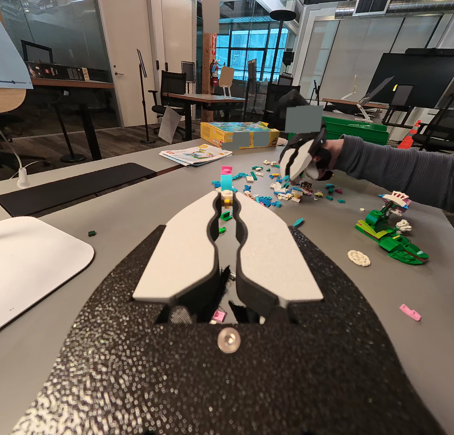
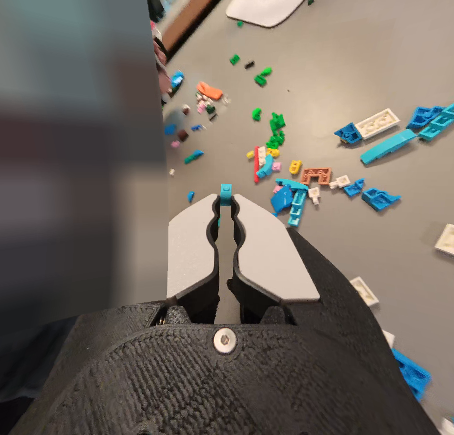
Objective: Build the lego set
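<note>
My left gripper (image 1: 226,198) is shut on a small stack of bricks (image 1: 226,184), white and tan at the bottom, teal above, pink on top, held upright above the grey table (image 1: 147,202). My right gripper (image 2: 225,198) is shut on a small teal brick (image 2: 225,194) above the loose pile (image 2: 275,157). In the left wrist view the right gripper (image 1: 291,178) hangs over the scattered pieces (image 1: 282,189), held by a hand in a grey sleeve. A green leafy build with a pink and white flower (image 1: 390,229) lies on the right.
A yellow set box (image 1: 235,133) and an instruction booklet (image 1: 196,154) lie at the table's far edge. A white pad (image 1: 36,258) is at the left, a black mat (image 1: 73,184) behind it. A white round plate (image 1: 358,258) and a pink piece (image 1: 409,312) lie at the right. Some 25 cm of space lies between my two pairs of fingers. The white round plate (image 1: 358,258) is about 15 cm from my right fingertips and 25 cm from my left.
</note>
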The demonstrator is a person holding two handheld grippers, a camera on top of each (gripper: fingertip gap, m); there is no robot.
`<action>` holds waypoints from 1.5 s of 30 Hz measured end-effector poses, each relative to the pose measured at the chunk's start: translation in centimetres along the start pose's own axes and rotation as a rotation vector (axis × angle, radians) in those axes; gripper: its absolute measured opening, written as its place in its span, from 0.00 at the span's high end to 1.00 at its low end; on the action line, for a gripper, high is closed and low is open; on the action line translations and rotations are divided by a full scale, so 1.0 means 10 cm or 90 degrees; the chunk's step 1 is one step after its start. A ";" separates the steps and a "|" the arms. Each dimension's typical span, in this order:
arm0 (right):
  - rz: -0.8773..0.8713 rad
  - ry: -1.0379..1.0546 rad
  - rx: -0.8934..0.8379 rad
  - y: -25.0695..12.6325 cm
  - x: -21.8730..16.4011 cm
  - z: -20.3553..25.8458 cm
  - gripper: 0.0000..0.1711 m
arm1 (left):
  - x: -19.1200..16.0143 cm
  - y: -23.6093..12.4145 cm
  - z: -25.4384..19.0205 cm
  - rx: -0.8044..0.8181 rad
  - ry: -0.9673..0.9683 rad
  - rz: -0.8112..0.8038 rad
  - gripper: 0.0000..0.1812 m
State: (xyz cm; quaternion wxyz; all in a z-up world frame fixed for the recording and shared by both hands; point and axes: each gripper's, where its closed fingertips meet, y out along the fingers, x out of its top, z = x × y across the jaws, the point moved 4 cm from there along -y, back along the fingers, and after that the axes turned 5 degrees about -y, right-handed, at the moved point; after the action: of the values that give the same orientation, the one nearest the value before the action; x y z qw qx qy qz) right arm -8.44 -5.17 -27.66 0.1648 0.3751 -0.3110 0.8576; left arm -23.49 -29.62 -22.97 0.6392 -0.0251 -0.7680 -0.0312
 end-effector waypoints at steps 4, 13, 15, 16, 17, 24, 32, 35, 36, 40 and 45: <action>-0.009 0.025 0.055 -0.01 0.00 0.09 0.96 | 0.00 0.00 -0.01 -0.002 0.003 0.001 0.96; 0.160 -0.172 -0.098 0.40 -0.14 0.08 0.96 | 0.03 -0.03 0.01 0.008 0.011 -0.003 0.96; 0.210 -0.235 -0.128 0.54 -0.17 0.09 0.96 | 0.06 -0.06 0.04 0.015 0.011 -0.009 0.96; 0.232 -0.265 -0.141 0.60 -0.18 0.08 0.96 | 0.07 -0.07 0.05 0.019 0.012 -0.012 0.96; 0.249 -0.291 -0.155 0.65 -0.18 0.08 0.96 | 0.09 -0.10 0.07 0.025 0.016 -0.014 0.96; 0.295 -0.357 -0.187 0.82 -0.16 0.04 0.95 | 0.25 -0.37 0.29 0.113 0.044 -0.041 0.96; 0.250 -0.400 -0.244 0.57 -0.03 0.29 0.86 | 0.32 -0.53 0.41 0.148 0.029 -0.074 0.96; 0.227 -0.404 -0.248 0.47 -0.05 0.52 0.86 | 0.34 -0.52 0.38 0.139 0.026 -0.081 0.96; 0.227 -0.417 -0.245 0.48 -0.06 0.61 0.86 | 0.34 -0.51 0.36 0.136 0.029 -0.079 0.96; 0.260 -0.501 -0.286 0.50 -0.07 0.91 0.86 | 0.33 -0.47 0.31 0.129 0.047 -0.069 0.96; 0.154 -0.521 -0.424 0.22 0.07 1.05 0.87 | 0.35 -0.46 0.29 0.119 0.039 -0.081 0.96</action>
State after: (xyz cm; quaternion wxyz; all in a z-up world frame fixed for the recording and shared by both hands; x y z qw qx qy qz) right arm -4.35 -13.69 -22.50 0.0404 0.5675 -0.6458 0.5092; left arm -27.30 -33.98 -20.16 0.6588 0.0843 -0.7476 -0.0008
